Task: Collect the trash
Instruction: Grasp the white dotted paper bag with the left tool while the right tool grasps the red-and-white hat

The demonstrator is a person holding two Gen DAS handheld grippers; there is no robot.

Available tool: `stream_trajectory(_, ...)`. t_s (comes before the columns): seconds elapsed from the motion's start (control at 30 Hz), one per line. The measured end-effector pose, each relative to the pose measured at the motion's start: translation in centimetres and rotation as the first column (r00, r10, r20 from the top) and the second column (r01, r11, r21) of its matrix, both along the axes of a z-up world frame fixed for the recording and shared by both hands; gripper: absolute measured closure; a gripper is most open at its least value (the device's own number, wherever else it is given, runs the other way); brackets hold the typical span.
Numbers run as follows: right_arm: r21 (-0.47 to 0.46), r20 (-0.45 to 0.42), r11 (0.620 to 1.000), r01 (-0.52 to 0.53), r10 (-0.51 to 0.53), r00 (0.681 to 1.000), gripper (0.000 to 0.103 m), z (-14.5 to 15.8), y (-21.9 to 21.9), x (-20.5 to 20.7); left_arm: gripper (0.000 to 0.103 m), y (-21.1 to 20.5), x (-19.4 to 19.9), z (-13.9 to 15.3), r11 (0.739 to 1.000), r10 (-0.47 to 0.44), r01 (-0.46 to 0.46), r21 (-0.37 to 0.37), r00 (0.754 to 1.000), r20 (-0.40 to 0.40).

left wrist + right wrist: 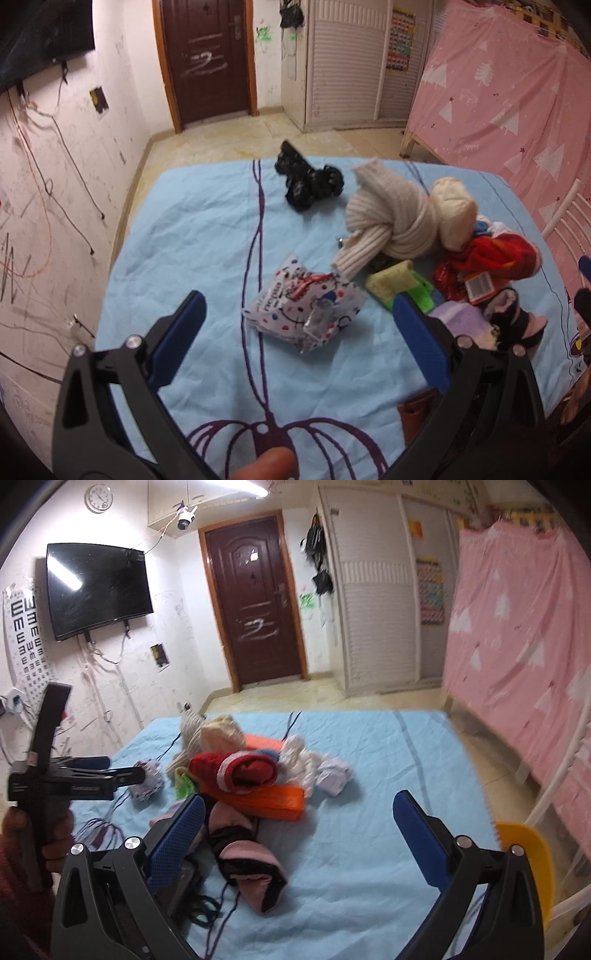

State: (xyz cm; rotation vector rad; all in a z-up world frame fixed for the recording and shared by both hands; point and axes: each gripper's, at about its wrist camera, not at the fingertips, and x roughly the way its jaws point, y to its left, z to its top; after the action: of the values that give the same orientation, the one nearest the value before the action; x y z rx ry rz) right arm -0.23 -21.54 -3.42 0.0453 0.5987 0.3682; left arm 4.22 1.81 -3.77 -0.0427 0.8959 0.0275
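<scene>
Now we hold our left tool spread wide above the patterned wrapper; our right tool gapes empty too.

Wrapper lies on bed, left of clothes.

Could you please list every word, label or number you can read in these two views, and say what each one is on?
"E" shapes in rows, turned various ways: eye chart on the wall.
"happy", faint: pink curtain.
Letters on the patterned wrapper: blurred, unreadable.
Barcode label on the red packet: digits too small.
Wall clock numerals: too small.
Wardrobe poster: too small.
</scene>
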Motion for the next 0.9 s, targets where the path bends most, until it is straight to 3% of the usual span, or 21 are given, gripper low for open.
stream_trajectory(0.2,0.014,-0.081,0.996,-0.091,0.092,0.992,0.010,-1.6,1.1,1.3,0.006,0.3,1.7,-1.6,1.000,0.005,-0.006,-0.018,0.998,-0.066)
stream_trajectory(0.27,0.021,-0.093,0.993,-0.116,0.117,0.989,0.017,-1.6,1.5,1.6,0.006,0.2,2.1,-1.8,1.000,0.000,-0.001,-0.014,0.998,-0.068)
stream_trajectory(0.37,0.009,-0.090,0.990,-0.138,0.138,0.986,0.023,-1.1,2.1,2.2,0.032,0.0,2.7,-2.3,1.000,-0.008,0.006,-0.022,0.996,-0.093)
stream_trajectory(0.4,0.008,-0.086,0.989,-0.145,0.145,0.986,0.024,-0.8,2.3,2.4,0.036,0.1,2.9,-2.4,1.000,-0.007,0.005,-0.026,0.996,-0.093)
stream_trajectory(0.57,-0.002,-0.077,0.980,-0.198,0.197,0.977,0.027,0.0,4.2,3.6,0.056,-0.1,2.9,-2.2,1.000,-0.005,0.006,0.009,0.998,-0.068)
stream_trajectory(0.7,-0.015,-0.101,0.976,-0.215,0.213,0.972,0.032,-0.3,5.6,4.6,0.061,-0.1,2.7,-2.0,1.000,-0.003,0.004,0.030,0.999,-0.050)
stream_trajectory(0.77,-0.006,-0.124,0.975,-0.223,0.221,0.967,0.046,-0.7,6.0,5.3,0.062,0.1,2.7,-2.0,1.000,-0.004,0.006,0.026,0.999,-0.046)
stream_trajectory(0.83,-0.005,-0.133,0.975,-0.221,0.218,0.967,0.067,-0.9,6.3,5.7,0.062,0.4,2.6,-1.9,1.000,0.002,-0.001,0.027,0.999,-0.040)
stream_trajectory(0.9,0.003,-0.136,0.975,-0.224,0.222,0.965,0.077,-0.9,6.3,5.9,0.062,0.5,2.4,-1.8,1.000,0.008,-0.007,0.027,0.999,-0.033)
